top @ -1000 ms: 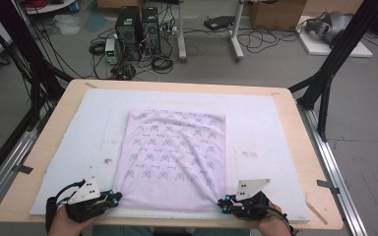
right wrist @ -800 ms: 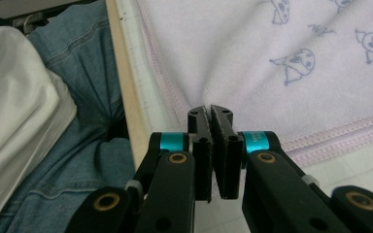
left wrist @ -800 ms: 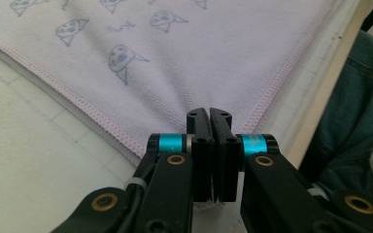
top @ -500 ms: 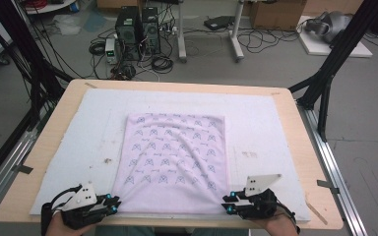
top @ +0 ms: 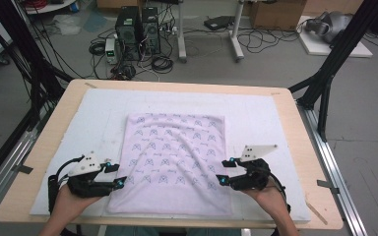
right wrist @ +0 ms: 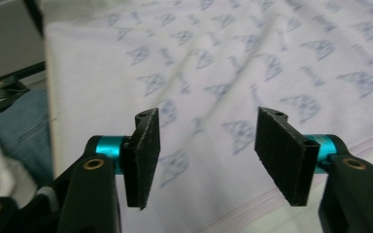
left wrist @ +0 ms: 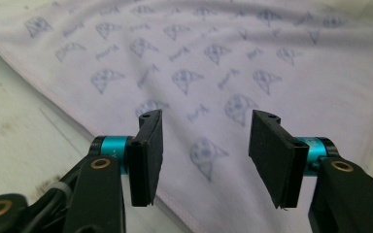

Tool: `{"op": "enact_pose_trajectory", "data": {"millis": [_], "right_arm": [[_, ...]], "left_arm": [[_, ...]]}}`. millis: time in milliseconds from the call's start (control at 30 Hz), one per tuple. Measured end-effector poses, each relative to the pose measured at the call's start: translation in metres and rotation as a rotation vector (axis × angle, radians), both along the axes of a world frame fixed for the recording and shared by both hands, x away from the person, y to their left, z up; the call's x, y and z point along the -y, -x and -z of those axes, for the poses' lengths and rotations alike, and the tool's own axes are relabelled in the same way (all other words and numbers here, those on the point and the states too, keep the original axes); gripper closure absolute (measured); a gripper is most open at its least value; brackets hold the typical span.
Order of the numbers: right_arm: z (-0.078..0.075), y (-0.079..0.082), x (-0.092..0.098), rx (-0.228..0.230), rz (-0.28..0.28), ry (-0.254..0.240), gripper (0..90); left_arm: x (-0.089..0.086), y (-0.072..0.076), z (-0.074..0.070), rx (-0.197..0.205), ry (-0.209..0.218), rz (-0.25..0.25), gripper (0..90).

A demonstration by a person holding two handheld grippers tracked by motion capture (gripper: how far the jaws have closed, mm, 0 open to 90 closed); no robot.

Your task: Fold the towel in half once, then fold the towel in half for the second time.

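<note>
Pale lilac cloth [top: 174, 162] w/ blue-grey printed motifs, on white mat [top: 256, 110], tan table [top: 54, 142].

black jaws; teal collars; brass screws

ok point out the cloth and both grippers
cloth [top: 174, 147], high view, middle of the printed fabric
left gripper [top: 120, 176], high view, between its tips
right gripper [top: 225, 170], high view, between its tips

A robotics or recording lab: a wooden table [top: 44, 162] framed by black metal struts [top: 332, 73] stands on a grey concrete floor [top: 369, 128], with tower computers [top: 138, 27], tangled cables [top: 162, 61] and cardboard boxes [top: 270, 14] set down behind it
</note>
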State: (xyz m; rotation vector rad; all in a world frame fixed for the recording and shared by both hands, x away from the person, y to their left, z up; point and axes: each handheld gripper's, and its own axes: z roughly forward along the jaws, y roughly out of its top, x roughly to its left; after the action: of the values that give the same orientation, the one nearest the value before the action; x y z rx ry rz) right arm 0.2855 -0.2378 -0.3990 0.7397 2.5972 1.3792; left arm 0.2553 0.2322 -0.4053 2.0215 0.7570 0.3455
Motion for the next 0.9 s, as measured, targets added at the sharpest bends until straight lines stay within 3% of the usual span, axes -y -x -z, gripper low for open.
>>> {"op": "enact_pose_trajectory", "data": {"millis": [267, 433, 633, 700, 900], "right_arm": [[-0.018, -0.033, -0.007, 0.015, 0.073, -0.014, 31.7], [-0.022, -0.041, -0.017, 0.028, 0.058, -0.004, 31.3], [-0.020, -0.045, -0.020, 0.034, 0.051, 0.016, 31.8], [-0.016, -0.049, -0.020, 0.031, 0.058, 0.052, 31.7], [-0.014, -0.064, -0.015, 0.015, 0.077, 0.071, 32.1]], "left_arm": [[0.007, -0.022, -0.010, 0.029, 0.011, -0.023, 41.9], [0.009, -0.026, -0.008, 0.021, 0.002, -0.025, 41.9], [0.009, -0.031, -0.005, 0.006, 0.000, -0.014, 45.0], [0.010, -0.034, -0.002, -0.008, -0.014, -0.012, 46.0], [0.009, -0.046, -0.005, 0.008, -0.005, -0.038, 46.2]]}}
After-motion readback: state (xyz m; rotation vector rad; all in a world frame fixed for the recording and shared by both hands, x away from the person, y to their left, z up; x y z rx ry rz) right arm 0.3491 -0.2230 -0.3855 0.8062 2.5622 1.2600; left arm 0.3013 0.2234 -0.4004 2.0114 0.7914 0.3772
